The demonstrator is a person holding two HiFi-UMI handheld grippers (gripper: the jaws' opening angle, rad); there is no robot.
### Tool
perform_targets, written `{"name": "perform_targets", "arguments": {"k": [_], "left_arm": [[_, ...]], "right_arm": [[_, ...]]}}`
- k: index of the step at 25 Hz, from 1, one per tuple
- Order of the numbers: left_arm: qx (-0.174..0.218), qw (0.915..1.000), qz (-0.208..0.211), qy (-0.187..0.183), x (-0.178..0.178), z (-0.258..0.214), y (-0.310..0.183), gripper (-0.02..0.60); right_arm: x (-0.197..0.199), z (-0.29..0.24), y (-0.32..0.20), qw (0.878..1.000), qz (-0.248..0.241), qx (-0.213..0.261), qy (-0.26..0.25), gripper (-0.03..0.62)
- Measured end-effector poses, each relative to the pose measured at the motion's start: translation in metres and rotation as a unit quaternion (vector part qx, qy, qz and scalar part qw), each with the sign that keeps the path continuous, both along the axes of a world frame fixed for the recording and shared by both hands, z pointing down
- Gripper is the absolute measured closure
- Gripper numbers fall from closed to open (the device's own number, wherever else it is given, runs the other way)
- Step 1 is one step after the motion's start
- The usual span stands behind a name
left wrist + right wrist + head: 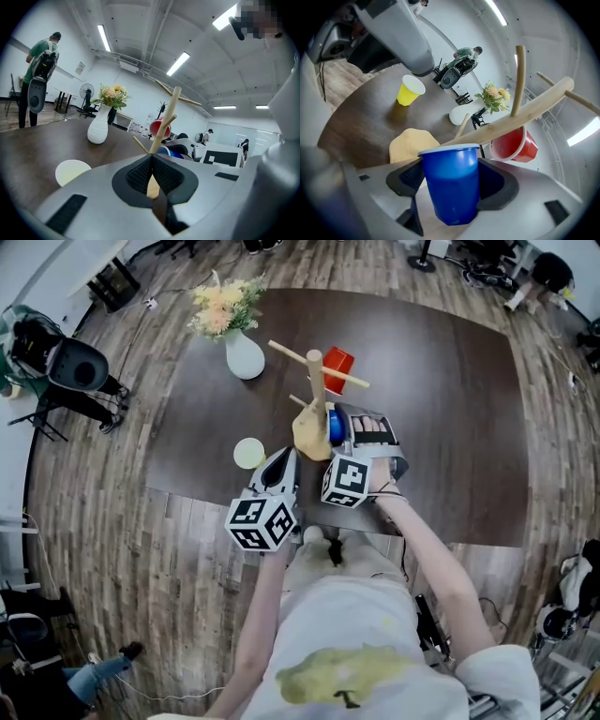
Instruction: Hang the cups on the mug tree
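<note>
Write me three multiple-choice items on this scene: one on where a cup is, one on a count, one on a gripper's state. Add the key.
1. The red cup is:
A. hung on the mug tree
B. stacked in the blue cup
C. stacked on the yellow cup

2. Cups in view:
A. two
B. four
C. three

3. The right gripper is:
A. open and empty
B. shut on the blue cup
C. shut on the yellow cup

Key:
1 A, the red cup hangs on one of the tree's pegs, clear of the other cups.
2 C, there is one red, one blue and one yellow cup.
3 B, the right gripper view shows both pads pressing the blue cup's sides.
</note>
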State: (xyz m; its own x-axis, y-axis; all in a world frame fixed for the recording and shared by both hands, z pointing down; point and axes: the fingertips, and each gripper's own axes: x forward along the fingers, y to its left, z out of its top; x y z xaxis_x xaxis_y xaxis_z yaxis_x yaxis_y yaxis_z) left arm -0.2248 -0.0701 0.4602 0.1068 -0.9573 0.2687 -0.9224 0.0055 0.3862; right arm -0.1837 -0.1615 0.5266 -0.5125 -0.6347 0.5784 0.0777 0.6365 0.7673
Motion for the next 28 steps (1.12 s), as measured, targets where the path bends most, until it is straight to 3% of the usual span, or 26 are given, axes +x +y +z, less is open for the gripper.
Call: {"name": "perform_targets", "arguments": {"k": [10, 28], "left_arm": [[0.002, 0.9996, 0.029, 0.004, -0.008, 0.002, 0.001, 0.558], [0.012, 0.9966, 0.081, 0.001, -0.017, -0.001, 0.009, 0.558]], "right_arm": [[0.002, 0.005, 0.004, 1.0, 0.018, 0.007, 0.017, 0.224], [0.007, -0.027, 0.022, 0.995, 0.069, 0.02, -0.069, 0.248]]}}
